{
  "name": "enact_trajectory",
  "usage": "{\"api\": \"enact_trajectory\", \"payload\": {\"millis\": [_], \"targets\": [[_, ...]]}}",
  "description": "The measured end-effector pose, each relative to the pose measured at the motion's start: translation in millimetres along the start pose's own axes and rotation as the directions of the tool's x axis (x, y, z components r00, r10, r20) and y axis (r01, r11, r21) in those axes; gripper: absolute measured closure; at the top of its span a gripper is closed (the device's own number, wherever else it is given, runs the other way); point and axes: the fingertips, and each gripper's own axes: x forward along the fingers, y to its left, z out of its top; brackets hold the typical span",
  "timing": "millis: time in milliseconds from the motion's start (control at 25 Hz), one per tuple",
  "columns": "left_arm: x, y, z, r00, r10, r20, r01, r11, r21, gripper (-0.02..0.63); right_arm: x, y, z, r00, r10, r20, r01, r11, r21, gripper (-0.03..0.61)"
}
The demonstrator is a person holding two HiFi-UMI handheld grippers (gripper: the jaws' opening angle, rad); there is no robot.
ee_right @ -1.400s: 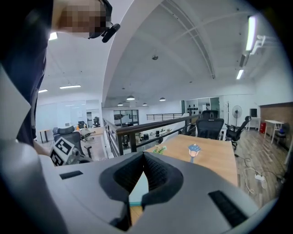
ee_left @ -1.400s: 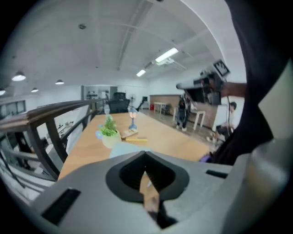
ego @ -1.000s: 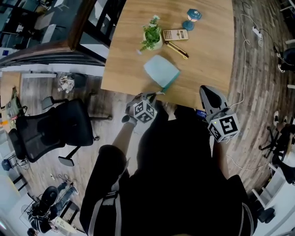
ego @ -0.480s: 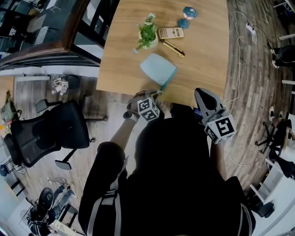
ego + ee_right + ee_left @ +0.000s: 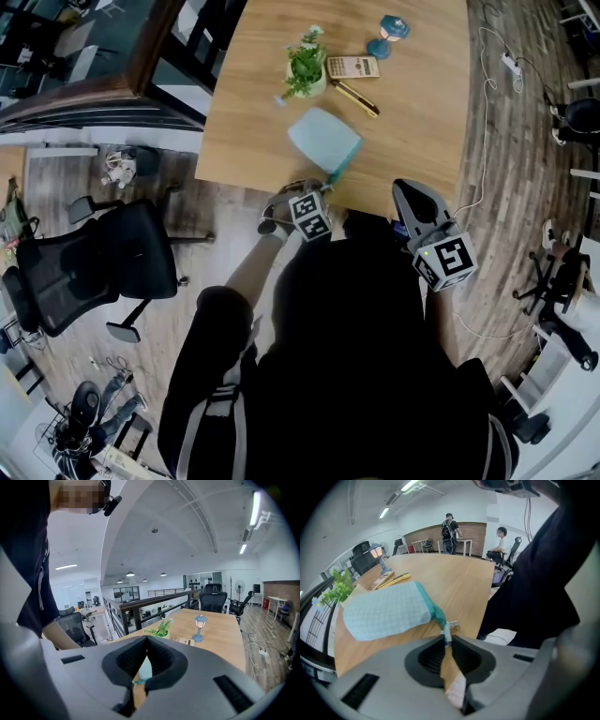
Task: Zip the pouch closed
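A light blue checked pouch (image 5: 323, 139) with a teal zipper edge lies flat on the wooden table (image 5: 422, 112), near its front edge. In the left gripper view the pouch (image 5: 386, 611) stretches away to the left, and its small zipper pull (image 5: 447, 629) sticks out at the near end. My left gripper (image 5: 327, 186) points steeply down at that end and is shut on the zipper pull (image 5: 446, 637). My right gripper (image 5: 406, 188) hovers at the table's front edge, right of the pouch, shut with nothing in it (image 5: 146, 641). A sliver of the pouch (image 5: 146, 670) shows past its jaws.
At the table's far side stand a small potted plant (image 5: 307, 67), a calculator (image 5: 354, 67), a yellow pen-like thing (image 5: 356, 98) and a little blue lamp (image 5: 387, 36). A black office chair (image 5: 103, 262) is on the floor to the left. A railing runs along the table's left edge.
My left gripper has sunk and shifted slightly toward the pouch's near end. The pouch and the right gripper have kept their places.
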Motion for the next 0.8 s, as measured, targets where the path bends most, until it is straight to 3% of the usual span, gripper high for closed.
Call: {"api": "enact_trajectory", "payload": {"millis": [40, 240, 360, 480, 520, 600, 800], "targets": [[0.0, 1.0, 0.7, 1.000, 0.002, 0.006, -0.002, 1.000, -0.011, 0.597, 0.8, -0.2, -1.2, 1.000, 0.001, -0.001, -0.001, 1.000, 0.000, 0.565], [-21.3, 3.4, 16.4, 0.990, -0.047, 0.133, 0.068, 0.986, -0.152, 0.603, 11.4, 2.3, -23.3, 0.997, 0.047, -0.054, -0.046, 0.999, 0.027, 0.563], [-53.0, 9.2, 29.7, 0.962, -0.060, 0.267, 0.135, 0.953, -0.273, 0.604, 25.4, 10.4, -50.5, 0.989, 0.110, -0.104, -0.107, 0.994, 0.034, 0.563], [-88.9, 14.6, 43.0, 0.919, -0.063, 0.390, 0.214, 0.909, -0.358, 0.604, 43.6, 27.2, -78.9, 0.967, 0.224, -0.124, -0.214, 0.973, 0.088, 0.561], [-98.2, 15.8, 45.9, 0.906, -0.060, 0.418, 0.232, 0.898, -0.374, 0.604, 51.0, 33.3, -87.0, 0.956, 0.266, -0.125, -0.253, 0.961, 0.115, 0.549], [-111.1, 16.2, 48.4, 0.893, -0.054, 0.447, 0.245, 0.892, -0.380, 0.604, 66.7, 44.2, -101.5, 0.933, 0.335, -0.132, -0.317, 0.938, 0.141, 0.466], [-123.5, 11.1, 46.6, 0.884, -0.055, 0.465, 0.243, 0.903, -0.355, 0.604, 102.1, 60.1, -135.7, 0.873, 0.456, -0.174, -0.426, 0.885, 0.187, 0.439]]}}
